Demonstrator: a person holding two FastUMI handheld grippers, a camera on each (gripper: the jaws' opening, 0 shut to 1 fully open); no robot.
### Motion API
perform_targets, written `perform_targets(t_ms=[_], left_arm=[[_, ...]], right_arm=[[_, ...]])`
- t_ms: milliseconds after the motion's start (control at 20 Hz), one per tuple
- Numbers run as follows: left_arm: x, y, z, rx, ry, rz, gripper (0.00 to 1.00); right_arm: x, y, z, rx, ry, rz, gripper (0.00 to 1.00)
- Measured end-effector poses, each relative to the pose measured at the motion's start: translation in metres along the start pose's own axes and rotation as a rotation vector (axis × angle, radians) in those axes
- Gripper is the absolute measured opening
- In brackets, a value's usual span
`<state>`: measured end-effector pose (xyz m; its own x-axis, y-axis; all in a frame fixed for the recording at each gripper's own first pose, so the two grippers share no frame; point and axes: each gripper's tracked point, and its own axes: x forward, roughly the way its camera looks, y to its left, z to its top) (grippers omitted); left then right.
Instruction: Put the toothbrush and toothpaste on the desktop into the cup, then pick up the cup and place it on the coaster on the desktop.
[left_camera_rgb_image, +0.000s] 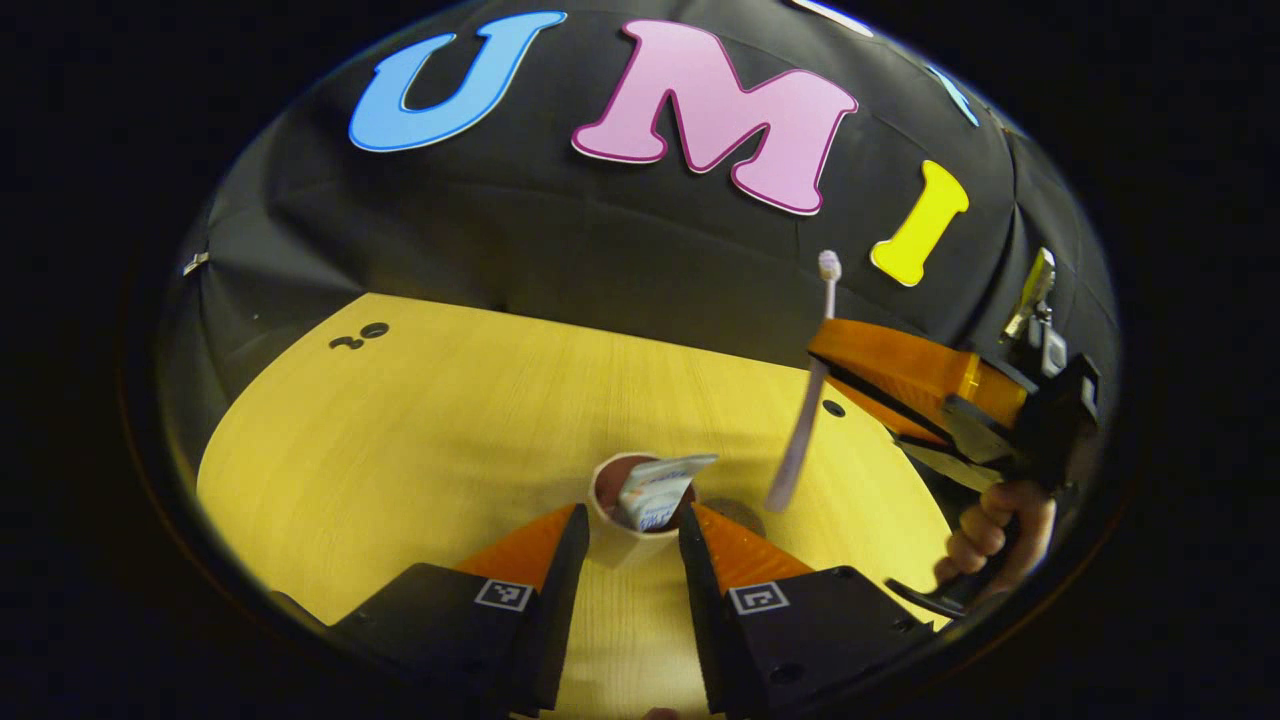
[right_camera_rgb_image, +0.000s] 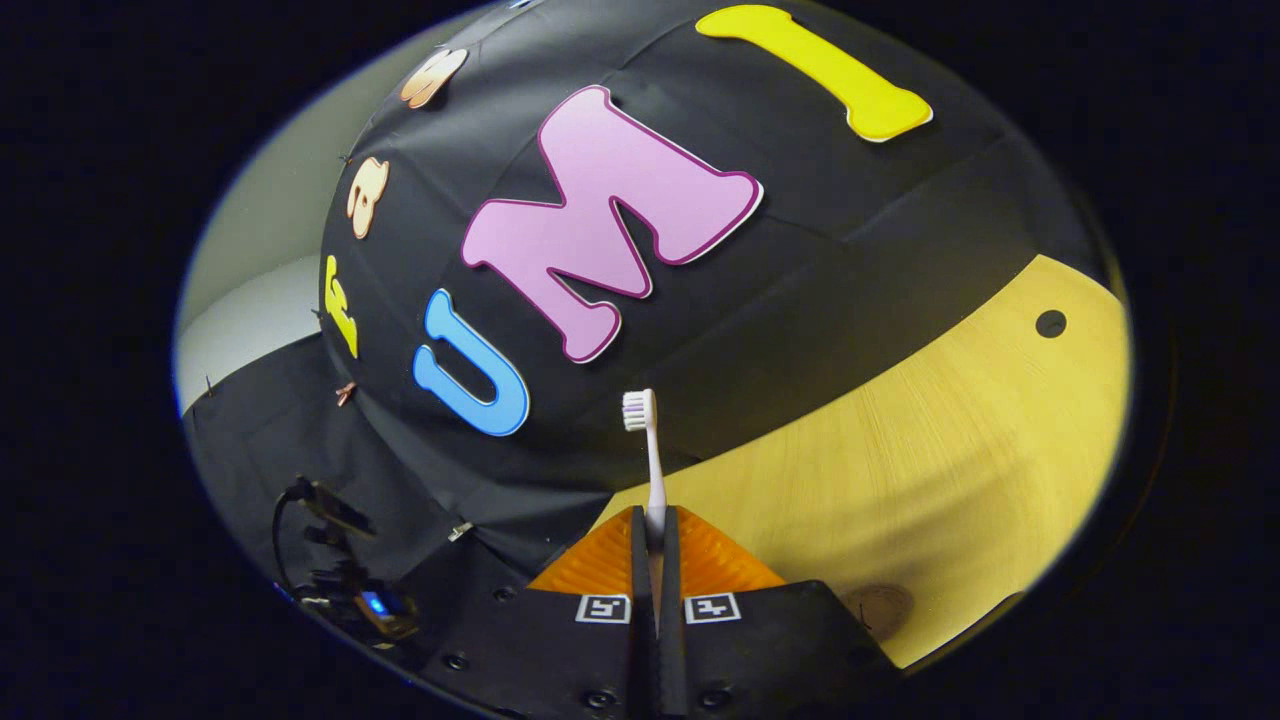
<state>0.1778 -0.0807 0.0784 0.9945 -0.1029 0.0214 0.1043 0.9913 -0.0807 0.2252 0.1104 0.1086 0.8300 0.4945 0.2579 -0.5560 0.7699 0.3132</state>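
A: Left gripper view, read left to right: pale wood desktop (left_camera_rgb_image: 420, 440), then the cup (left_camera_rgb_image: 622, 520) standing upright between the left gripper (left_camera_rgb_image: 628, 535), whose fingers are apart and flank the cup near its rim. I cannot tell whether they touch it.

B: Contents?

A: The toothpaste (left_camera_rgb_image: 658, 490) is already in the cup, a white tube with blue print, leaning with its flat end above the rim. Just right of the cup lies the round brown coaster (left_camera_rgb_image: 735, 515), partly hidden by a finger. Further right, the toothbrush (left_camera_rgb_image: 805, 420) hangs in the air, bristles up, handle end low, above and right of the cup.

B: Held how?

A: Right gripper (left_camera_rgb_image: 835, 365), held by a hand (left_camera_rgb_image: 990, 530), is clamped on the handle; in the right gripper view its fingers (right_camera_rgb_image: 670, 560) press together on the toothbrush (right_camera_rgb_image: 650, 460), a slim whitish stem with a small bristle head.

B: Risks?

A: My judgement: the handle end could catch the rim or the leaning tube and tip the light cup. A thin handle might also pivot in the grip.
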Motion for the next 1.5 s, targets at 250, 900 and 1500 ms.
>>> perform_targets(t_ms=[250,900,1500], left_arm=[[-0.04,0.014,-0.026,-0.02,0.023,0.024,0.57],[-0.061,0.011,-0.043,0.031,0.018,0.06,0.57],[-0.047,0.012,-0.032,0.037,0.077,0.021,0.57]], right_arm=[[0.028,-0.013,-0.022,-0.034,-0.008,0.014,0.05],[0.048,-0.035,-0.087,-0.275,0.083,0.046,0.07],[0.013,-0.043,-0.116,-0.277,0.248,-0.003,0.36]])
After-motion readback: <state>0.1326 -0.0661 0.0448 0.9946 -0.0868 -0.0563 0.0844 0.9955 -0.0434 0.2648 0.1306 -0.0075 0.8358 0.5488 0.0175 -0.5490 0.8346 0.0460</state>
